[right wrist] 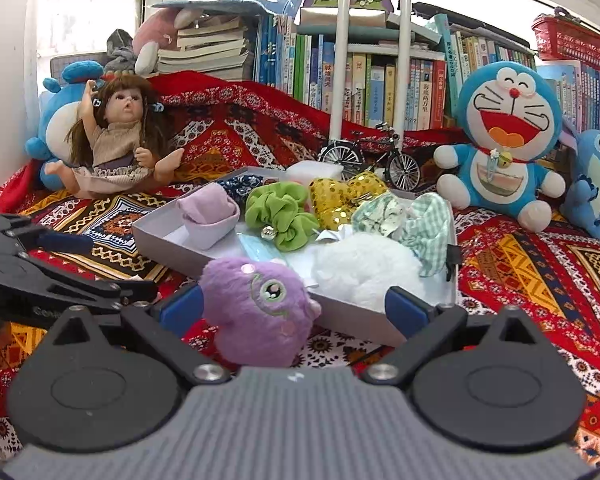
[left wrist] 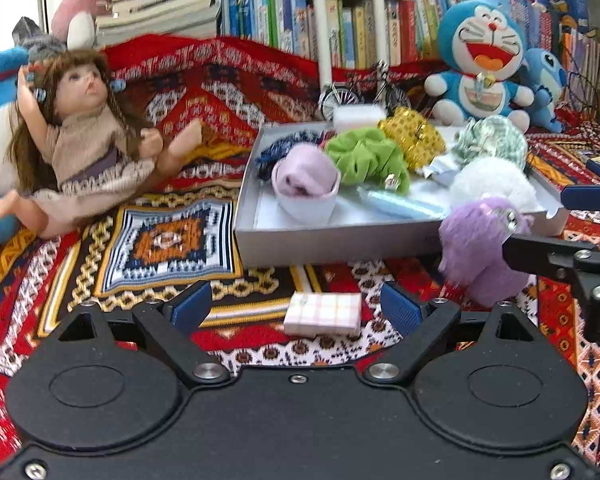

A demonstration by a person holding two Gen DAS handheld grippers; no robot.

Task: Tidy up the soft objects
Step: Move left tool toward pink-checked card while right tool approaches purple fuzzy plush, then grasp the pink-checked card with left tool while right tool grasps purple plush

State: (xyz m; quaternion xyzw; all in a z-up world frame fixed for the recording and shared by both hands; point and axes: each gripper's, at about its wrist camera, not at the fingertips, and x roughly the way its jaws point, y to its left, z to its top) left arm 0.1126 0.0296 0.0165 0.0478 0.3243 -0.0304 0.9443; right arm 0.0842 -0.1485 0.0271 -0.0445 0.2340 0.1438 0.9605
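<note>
Soft objects mostly sit gathered in a shallow grey-white box (right wrist: 168,240) on a surface draped with a red patterned cloth (right wrist: 520,264). Inside the box lie a pale pink rolled sock (right wrist: 210,208), a green scrunchie (right wrist: 280,212), a gold sequinned piece (right wrist: 340,196), a green-checked scrunchie (right wrist: 416,216), a white fluffy ball (right wrist: 364,264) and a dark blue patterned scrunchie (right wrist: 240,184) at the back.

One piece appears still out — a purple furry plush (right wrist: 260,308) with an embroidered eye, just in front of the box's near wall. The right tongs (right wrist: 296,306) bracket it with blue pads spread wide; the left pad seems to brush the fur, the right pad stands well clear, so nothing is pinched. Whether the plush rests on the cloth or leans on the box wall cannot be told.

The left tongs (left wrist: 298,306) are also spread and empty, aimed at a small pink-checked packet (left wrist: 323,314) lying on the cloth between the pads, untouched.

Judging by this, sorting is well advanced: the plush likely still needs placing in the box, and possibly the packet. A doll (right wrist: 116,140) and a blue cat plush (right wrist: 504,140) sit behind, outside the box — whether they belong to the task is unclear.
</note>
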